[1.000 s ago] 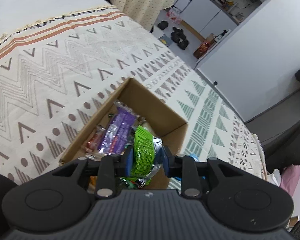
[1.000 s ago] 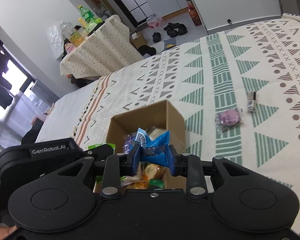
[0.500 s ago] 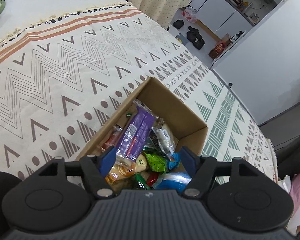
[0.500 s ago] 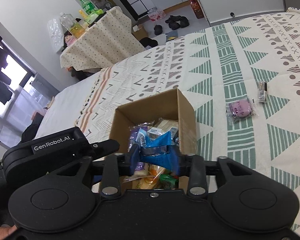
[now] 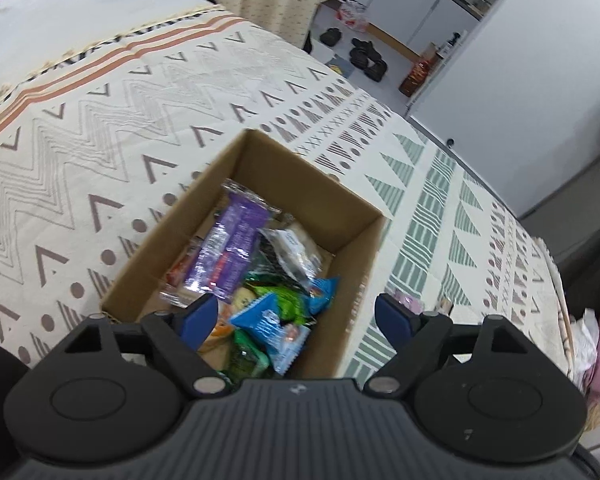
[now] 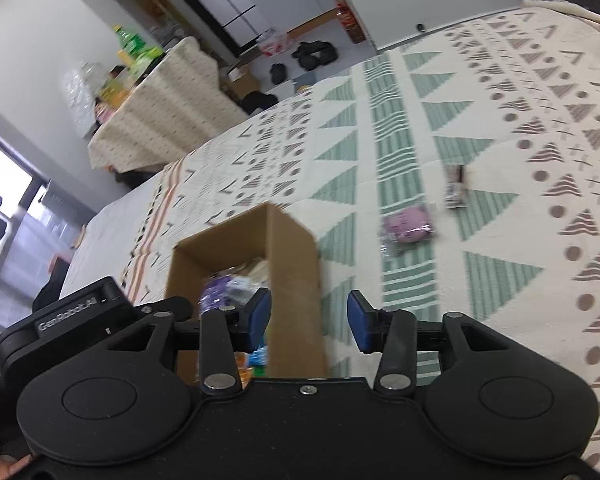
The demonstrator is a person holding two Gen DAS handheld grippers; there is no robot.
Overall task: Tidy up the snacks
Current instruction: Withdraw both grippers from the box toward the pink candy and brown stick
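So most of the snacks already lie in the cardboard box (image 5: 256, 184) on the bed (image 5: 100, 128), a purple bar (image 5: 232, 252) and a blue packet (image 5: 272, 328) on top. My left hand-held gripper (image 5: 296, 312) is opening over them, nothing between its jaws. My right hand-held gripper (image 6: 309, 322) is opening too, empty. Left to collect, I reckon: the pink packet (image 6: 408, 230) and a small dark bar (image 6: 455, 185) out on the blanket.
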